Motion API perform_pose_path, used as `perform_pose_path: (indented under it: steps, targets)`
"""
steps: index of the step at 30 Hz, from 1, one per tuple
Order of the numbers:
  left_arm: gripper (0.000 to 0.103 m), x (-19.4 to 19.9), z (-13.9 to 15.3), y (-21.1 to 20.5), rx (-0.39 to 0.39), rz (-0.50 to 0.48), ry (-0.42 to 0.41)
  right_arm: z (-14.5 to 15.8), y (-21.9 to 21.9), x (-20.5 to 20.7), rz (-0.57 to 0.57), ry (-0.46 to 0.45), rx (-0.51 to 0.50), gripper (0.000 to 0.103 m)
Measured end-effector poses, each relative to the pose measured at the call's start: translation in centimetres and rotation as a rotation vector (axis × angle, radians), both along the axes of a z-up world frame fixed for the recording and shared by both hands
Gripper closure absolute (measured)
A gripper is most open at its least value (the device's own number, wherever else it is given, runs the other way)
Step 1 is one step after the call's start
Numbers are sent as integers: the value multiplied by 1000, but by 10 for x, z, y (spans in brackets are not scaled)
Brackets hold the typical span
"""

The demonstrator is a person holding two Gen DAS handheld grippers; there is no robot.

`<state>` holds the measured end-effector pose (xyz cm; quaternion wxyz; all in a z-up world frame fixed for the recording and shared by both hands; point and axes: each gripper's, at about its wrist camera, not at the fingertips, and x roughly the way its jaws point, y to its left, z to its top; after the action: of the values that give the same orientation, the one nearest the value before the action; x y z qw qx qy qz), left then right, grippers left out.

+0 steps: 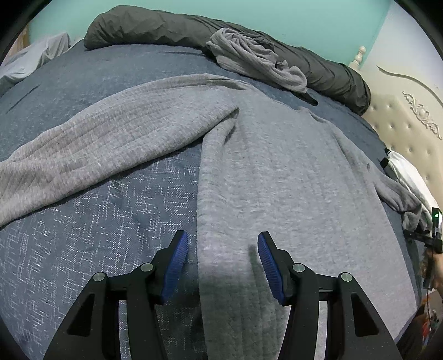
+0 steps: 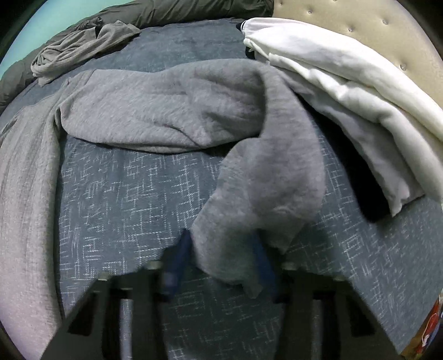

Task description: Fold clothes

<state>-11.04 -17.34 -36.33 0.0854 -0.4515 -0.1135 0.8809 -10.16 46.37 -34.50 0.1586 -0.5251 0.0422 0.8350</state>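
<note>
A grey long-sleeved sweater (image 1: 277, 171) lies spread on the bed, one sleeve (image 1: 97, 138) stretched out to the left. My left gripper (image 1: 223, 249) hovers low over the left edge of the sweater's body. Its jaws stand open astride that edge, and the blue pads (image 1: 177, 263) are clear of the cloth. In the right wrist view the other sleeve (image 2: 263, 188) bends back toward me. Its cuff end lies between the blurred fingers of my right gripper (image 2: 221, 257). Those jaws stand apart, with cloth filling the gap and draped over the right pad (image 2: 263, 265).
The bed has a dark blue patterned cover (image 1: 97, 221). A crumpled grey garment (image 1: 254, 58) and a dark rolled duvet (image 1: 166, 25) lie at the far side. A white garment (image 2: 346, 91) lies near the padded headboard (image 2: 360, 16). At the right edge of the left wrist view, a hand holds the other gripper (image 1: 432, 238).
</note>
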Motion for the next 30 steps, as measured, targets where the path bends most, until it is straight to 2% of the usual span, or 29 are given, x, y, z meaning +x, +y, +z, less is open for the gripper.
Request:
perform_pose_path:
  steps: [1, 3, 6, 12, 15, 19, 25, 28, 30]
  targets:
    - [46, 0, 0, 0, 1, 1, 1, 2, 2, 1, 5, 2, 7, 91]
    - [46, 0, 1, -1, -2, 4, 3, 13, 4, 4, 22, 21, 11, 93]
    - [46, 0, 2, -1, -2, 7, 8, 37, 8, 10, 55, 71, 9, 93]
    - [46, 0, 3, 0, -7, 7, 16, 128, 26, 23, 115, 226, 4, 94]
    - [46, 0, 4, 1, -11, 9, 18, 165, 44, 21, 93, 284, -5, 94]
    - [46, 0, 4, 0, -11, 11, 19, 201, 78, 8, 21, 352, -26, 94]
    - [46, 0, 5, 0, -15, 11, 25, 235, 104, -1, -45, 420, -12, 94]
    - [46, -1, 6, 0, -19, 10, 28, 245, 112, -6, -55, 429, 41, 94]
    - [46, -1, 6, -1, -20, 11, 29, 239, 121, -7, -70, 401, 54, 94]
